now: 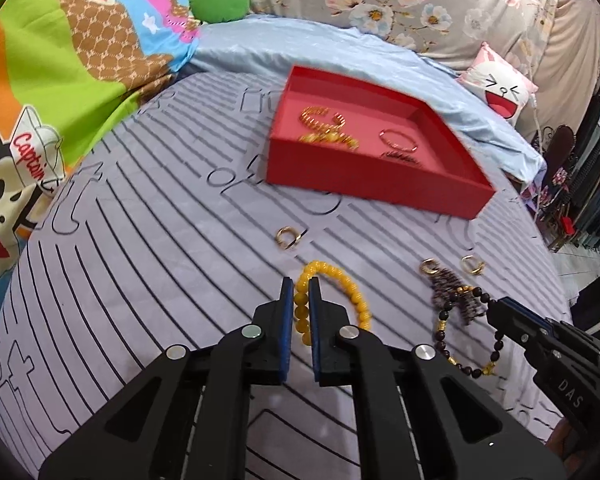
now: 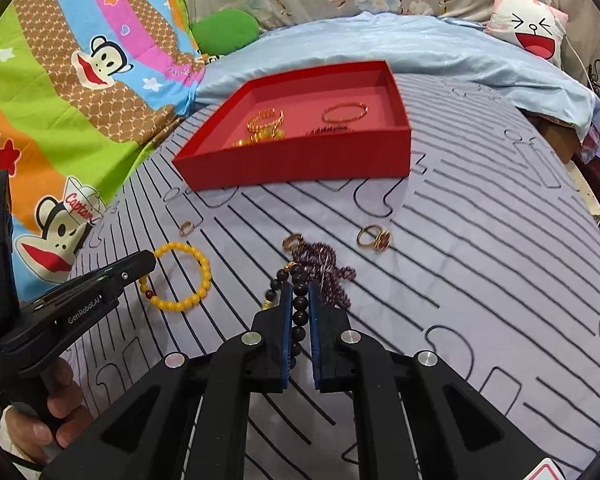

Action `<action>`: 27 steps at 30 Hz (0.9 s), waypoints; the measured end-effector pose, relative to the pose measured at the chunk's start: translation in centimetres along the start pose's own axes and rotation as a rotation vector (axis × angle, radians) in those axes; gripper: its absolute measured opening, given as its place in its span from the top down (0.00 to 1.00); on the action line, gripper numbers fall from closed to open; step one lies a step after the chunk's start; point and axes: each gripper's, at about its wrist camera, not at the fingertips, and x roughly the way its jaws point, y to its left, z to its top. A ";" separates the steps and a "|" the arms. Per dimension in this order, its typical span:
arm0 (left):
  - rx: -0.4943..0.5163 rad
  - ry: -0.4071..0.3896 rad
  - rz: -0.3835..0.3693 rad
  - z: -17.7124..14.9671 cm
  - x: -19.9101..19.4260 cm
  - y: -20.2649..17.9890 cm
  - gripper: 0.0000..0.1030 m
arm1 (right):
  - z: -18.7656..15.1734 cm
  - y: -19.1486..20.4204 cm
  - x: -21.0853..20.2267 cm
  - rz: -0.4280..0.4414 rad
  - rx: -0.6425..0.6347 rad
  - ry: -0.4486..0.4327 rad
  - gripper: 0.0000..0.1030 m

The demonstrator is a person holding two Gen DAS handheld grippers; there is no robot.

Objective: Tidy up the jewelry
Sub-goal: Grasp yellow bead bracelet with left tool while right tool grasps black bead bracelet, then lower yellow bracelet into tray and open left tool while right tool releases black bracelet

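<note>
A red tray [image 1: 364, 184] [image 2: 300, 164] sits on the grey striped bedspread and holds several gold bangles and a dark bracelet. My left gripper [image 1: 301, 286] is shut on a yellow bead bracelet [image 1: 340, 280] [image 2: 196, 256] that lies on the spread. My right gripper [image 2: 300, 292] is shut on a dark bead bracelet [image 2: 299, 304] [image 1: 444, 332]. A purple bead strand [image 2: 320, 260] [image 1: 448, 280] lies beside it. Three gold rings lie loose: one [image 1: 287, 237] [image 2: 187, 227] near the tray, one [image 2: 292, 241] [image 1: 429, 266] by the purple strand, one [image 2: 374, 238] [image 1: 473, 265] further right.
A cartoon monkey quilt [image 1: 60, 80] is bunched on the left. A light blue sheet [image 2: 420, 44] lies behind the tray. A white face pillow [image 2: 532, 28] sits at the back right. The bed's edge drops off on the right.
</note>
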 end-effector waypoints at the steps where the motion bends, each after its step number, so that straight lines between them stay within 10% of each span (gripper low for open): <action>1: 0.003 -0.004 -0.004 0.2 -0.3 -0.2 0.93 | 0.2 -0.1 -0.3 0.000 0.002 -0.008 0.93; 27: 0.132 -0.101 -0.129 8.9 -2.3 -6.2 0.93 | 9.4 -1.8 -2.6 -0.022 -0.014 -0.176 0.93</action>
